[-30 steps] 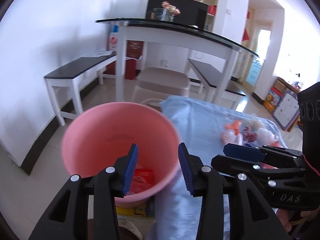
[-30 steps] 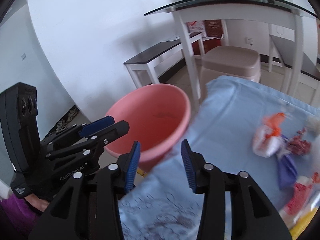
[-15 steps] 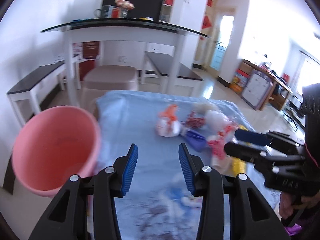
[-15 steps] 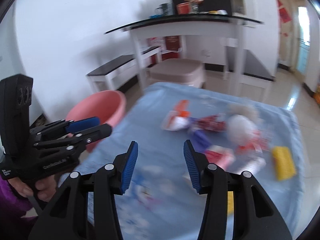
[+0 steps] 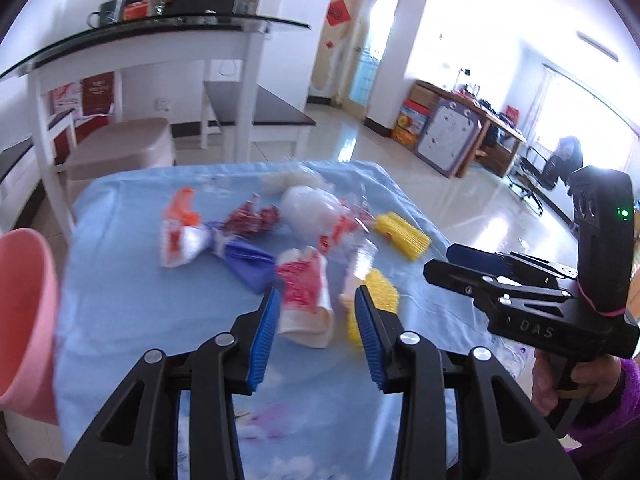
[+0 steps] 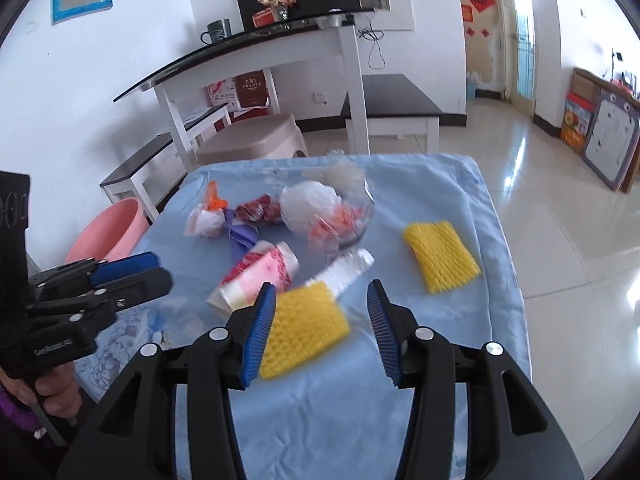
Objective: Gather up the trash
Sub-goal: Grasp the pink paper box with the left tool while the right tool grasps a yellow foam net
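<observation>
Pale blue cloth (image 6: pixel 460 208) covers the low table that both grippers hang over, in a bright tiled room with a white glass-topped desk (image 6: pixel 280 44) behind. The left gripper (image 5: pixel 317 312) has its blue-padded jaws closing, with nothing pressed between them; in line beyond the gap lies a red-and-white crumpled plastic wrapper (image 5: pixel 306 294), its outline smeared by motion blur, so whether the pads reach it cannot be told. The right gripper (image 6: pixel 321 308) holds its jaws apart and empty above a yellow foam-net fruit sleeve (image 6: pixel 304 328), whose near edge is hidden behind the left-hand finger.

Outward from the tongs the trash lies in a loose heap on the middle of the cloth: a white ribbed plastic roll (image 6: pixel 344 270) just beyond the near sleeve, a purple foil wrapper (image 6: pixel 240 236), a dark red crinkled wrapper (image 6: pixel 258 210), a small white bag with an orange top (image 6: pixel 208 216), a white crumpled plastic bag (image 6: pixel 310 204) and a clear wrapper with orange print (image 6: pixel 340 226), these last two overlapping so their edges are hard to separate. A second yellow foam-net sleeve (image 6: pixel 440 256) lies apart toward the cloth's right side.

A pink plastic basin (image 6: pixel 108 232) stands off the table's left edge, partly hidden behind the cloth in the right wrist view and cut off by the frame in the left wrist view; its inside cannot be seen. A purple sleeve (image 5: pixel 612 412) shows behind the hand on the right gripper's handle.
</observation>
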`<state>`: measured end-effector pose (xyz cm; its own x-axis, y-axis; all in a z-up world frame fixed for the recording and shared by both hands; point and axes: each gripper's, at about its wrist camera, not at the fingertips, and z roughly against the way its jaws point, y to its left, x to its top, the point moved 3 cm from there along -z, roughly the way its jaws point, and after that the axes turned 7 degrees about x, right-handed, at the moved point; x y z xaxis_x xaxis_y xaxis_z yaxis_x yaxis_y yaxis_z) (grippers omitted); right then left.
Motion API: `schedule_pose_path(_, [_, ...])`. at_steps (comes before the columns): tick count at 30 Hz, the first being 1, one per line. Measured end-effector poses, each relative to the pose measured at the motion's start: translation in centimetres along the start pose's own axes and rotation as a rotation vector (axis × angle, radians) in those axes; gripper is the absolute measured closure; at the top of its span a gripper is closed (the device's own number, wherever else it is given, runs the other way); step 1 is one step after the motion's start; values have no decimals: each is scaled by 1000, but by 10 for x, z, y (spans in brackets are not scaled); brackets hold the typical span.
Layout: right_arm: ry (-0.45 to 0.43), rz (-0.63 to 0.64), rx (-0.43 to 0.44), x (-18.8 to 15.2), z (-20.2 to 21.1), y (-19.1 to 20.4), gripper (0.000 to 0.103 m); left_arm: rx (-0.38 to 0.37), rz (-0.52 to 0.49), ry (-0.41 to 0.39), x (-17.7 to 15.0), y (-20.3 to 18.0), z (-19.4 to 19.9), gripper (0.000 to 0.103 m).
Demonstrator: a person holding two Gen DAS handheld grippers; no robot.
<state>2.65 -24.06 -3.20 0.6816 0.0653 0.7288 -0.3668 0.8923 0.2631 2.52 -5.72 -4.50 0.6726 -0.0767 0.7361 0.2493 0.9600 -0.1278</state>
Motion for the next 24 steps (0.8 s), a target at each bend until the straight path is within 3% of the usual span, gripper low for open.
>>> schedule_pose_path(9, [60, -20, 80, -27, -8, -5, 55, 45, -55, 81, -4, -18, -44, 76])
schedule_pose_path(13, [95, -37, 101, -34, -17, -7, 55, 61, -61, 99, -5, -21, -55, 89])
schedule_pose_path(24, [112, -11, 145, -35, -21, 12, 55, 73, -37, 32, -2, -8, -34, 95])
